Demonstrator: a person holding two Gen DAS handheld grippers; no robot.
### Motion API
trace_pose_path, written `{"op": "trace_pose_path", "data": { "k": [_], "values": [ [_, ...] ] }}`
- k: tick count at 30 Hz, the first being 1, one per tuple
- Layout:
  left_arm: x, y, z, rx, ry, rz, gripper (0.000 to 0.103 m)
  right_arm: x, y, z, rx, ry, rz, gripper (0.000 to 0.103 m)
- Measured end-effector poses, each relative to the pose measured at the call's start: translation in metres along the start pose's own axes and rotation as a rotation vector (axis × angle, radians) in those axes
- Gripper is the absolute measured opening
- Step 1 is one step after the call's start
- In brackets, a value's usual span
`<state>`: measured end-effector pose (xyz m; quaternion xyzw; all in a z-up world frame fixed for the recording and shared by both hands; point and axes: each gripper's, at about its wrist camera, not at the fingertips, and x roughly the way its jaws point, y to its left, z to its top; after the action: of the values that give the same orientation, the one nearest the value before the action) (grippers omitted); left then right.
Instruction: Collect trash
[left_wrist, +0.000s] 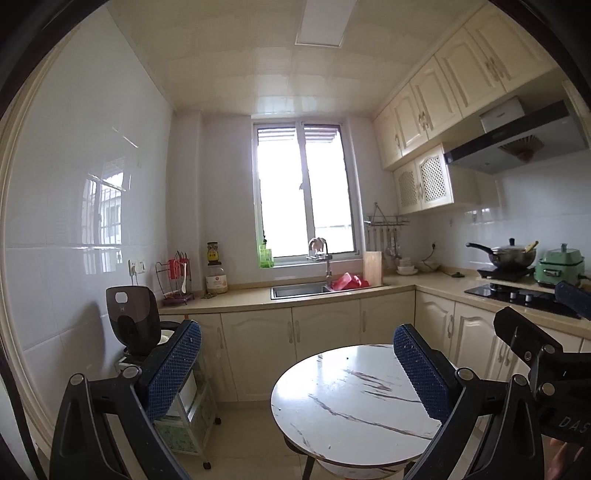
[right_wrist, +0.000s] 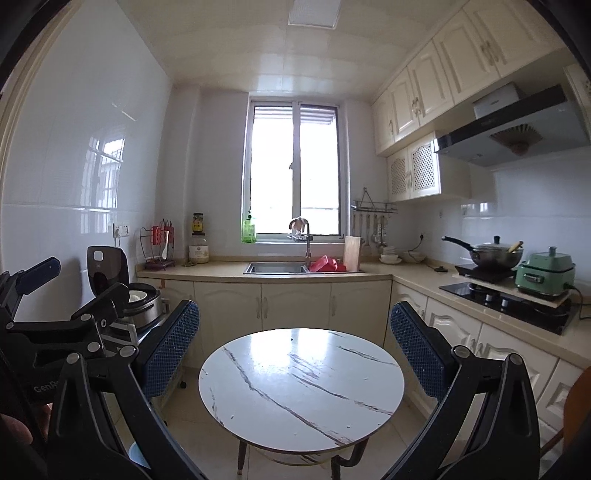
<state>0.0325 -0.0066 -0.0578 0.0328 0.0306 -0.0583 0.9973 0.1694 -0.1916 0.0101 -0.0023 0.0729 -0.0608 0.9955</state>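
Both grippers are hovering wide open and empty: left gripper (left_wrist: 295, 369), right gripper (right_wrist: 295, 354), facing the round marble table (right_wrist: 258, 391). No trash is showing, maybe specks at 12 o'clock; too small. Scene is fitting search or cleared table.

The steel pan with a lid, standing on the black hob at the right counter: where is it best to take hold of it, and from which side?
Grip the long black handle of the steel pan, probably near its middle. It sticks out leftward toward the sink, clear of the wall, so come from the room side and close the tool across it.
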Motion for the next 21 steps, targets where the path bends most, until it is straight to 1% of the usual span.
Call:
{"op": "trace_pose_path", "data": {
  "k": [3,9,13,21],
  "values": [
    [-0.002,0.0,-0.01,-0.004,-0.015,0.002,0.102,-0.005,-0.001,0.0,0.004,-0.009,-0.016,0.103],
    [-0.002,0.002,-0.022,-0.012,-0.019,-0.003,0.102,-0.01,-0.004,-0.001,0.004,-0.016,-0.023,0.103],
    [0.0,0.002,-0.025,-0.014,-0.017,-0.001,0.102,-0.01,-0.004,-0.002,0.004,-0.013,-0.021,0.103],
    [0.004,0.002,-0.018,-0.01,-0.028,0.006,0.102,-0.008,-0.007,-0.001,0.003,-0.012,-0.02,0.103]
  ]
}}
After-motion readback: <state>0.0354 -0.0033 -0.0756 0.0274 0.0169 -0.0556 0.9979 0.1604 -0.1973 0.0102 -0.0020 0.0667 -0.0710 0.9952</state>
